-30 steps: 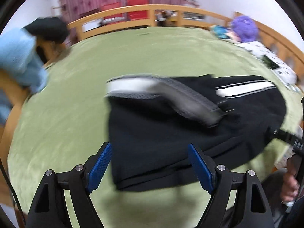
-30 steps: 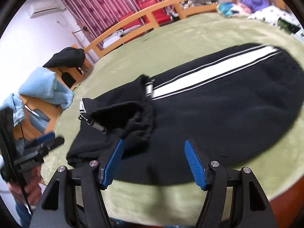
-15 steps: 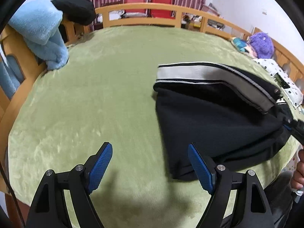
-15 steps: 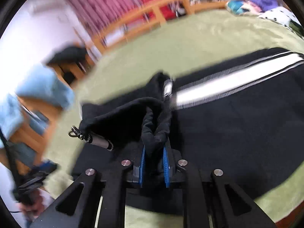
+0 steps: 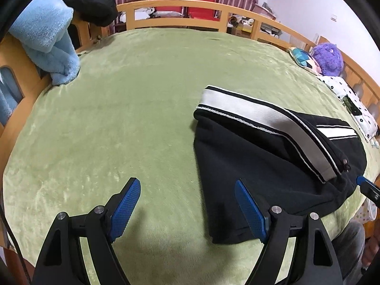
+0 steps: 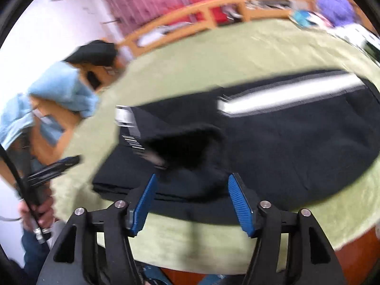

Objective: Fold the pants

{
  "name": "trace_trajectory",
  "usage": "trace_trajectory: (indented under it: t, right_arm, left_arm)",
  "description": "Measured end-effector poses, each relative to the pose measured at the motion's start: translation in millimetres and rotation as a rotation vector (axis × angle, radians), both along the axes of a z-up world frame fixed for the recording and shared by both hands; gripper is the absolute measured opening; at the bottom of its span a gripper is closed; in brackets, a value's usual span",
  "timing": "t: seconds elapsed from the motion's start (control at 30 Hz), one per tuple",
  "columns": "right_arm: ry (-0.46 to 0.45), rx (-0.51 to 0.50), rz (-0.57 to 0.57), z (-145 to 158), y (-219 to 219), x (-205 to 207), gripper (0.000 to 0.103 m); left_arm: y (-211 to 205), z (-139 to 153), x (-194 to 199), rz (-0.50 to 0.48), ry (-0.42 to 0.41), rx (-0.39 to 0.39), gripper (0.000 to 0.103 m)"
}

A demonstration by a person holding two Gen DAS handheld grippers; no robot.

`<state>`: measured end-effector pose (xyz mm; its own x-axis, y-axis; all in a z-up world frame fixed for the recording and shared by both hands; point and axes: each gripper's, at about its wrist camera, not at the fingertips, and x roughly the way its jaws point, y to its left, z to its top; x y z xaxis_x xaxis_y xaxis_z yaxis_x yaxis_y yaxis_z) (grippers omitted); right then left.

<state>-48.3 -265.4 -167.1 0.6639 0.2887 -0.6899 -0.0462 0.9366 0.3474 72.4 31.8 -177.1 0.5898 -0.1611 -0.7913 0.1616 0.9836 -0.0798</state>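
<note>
Pants [image 5: 273, 166]: black fleece, white side stripe edged in piping; laid on the green bed cover [image 5: 142, 118] near the person's edge of the bed, already doubled over, with the striped layer lying diagonally on top. A raised bunch of black cloth [image 6: 190, 147] is seen standing just ahead of the right hand-held gripper.

Left hand-held gripper [image 5: 187, 210]: jaws spread wide, nothing held; positioned over bare cover, its right pad beside the near left corner of the garment.

Right hand-held gripper [image 6: 192, 201]: jaws parted wide around the raised bunch; contact with the cloth cannot be told through the motion blur, and nothing appears to be clamped.

Step in hand, as judged: the upper layer is being settled and the bunch laid flat. For good work, the hump should be lowered and smoothed outward toward the near edge, so that no ridge is trapped under the next fold. Corners are best taken by both layers together, with edges and stripe kept aligned. Fleece is thick and springy; creases should be pressed down, and pulling kept gentle so that the lower layer is not dragged across the plush cover.

Also noted: blue towel [image 5: 47, 38] on the bed rail [image 5: 175, 2]; purple plush toy [image 5: 329, 58] at the far right.
</note>
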Motion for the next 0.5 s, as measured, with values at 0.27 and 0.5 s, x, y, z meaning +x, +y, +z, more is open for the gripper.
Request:
trace_trajectory:
  t: [0.27,0.5]
  right_arm:
    - [-0.012,-0.075,0.126,-16.1,52.0,70.8,0.015]
    - [-0.078,-0.003,-0.017,11.7,-18.3,142.8,0.015]
  left_arm:
    - [8.2,-5.8,12.4,0.031,0.023,0.006,0.081]
    - [7.1,-25.7,26.1,-0.013,0.074,-0.109,0.081]
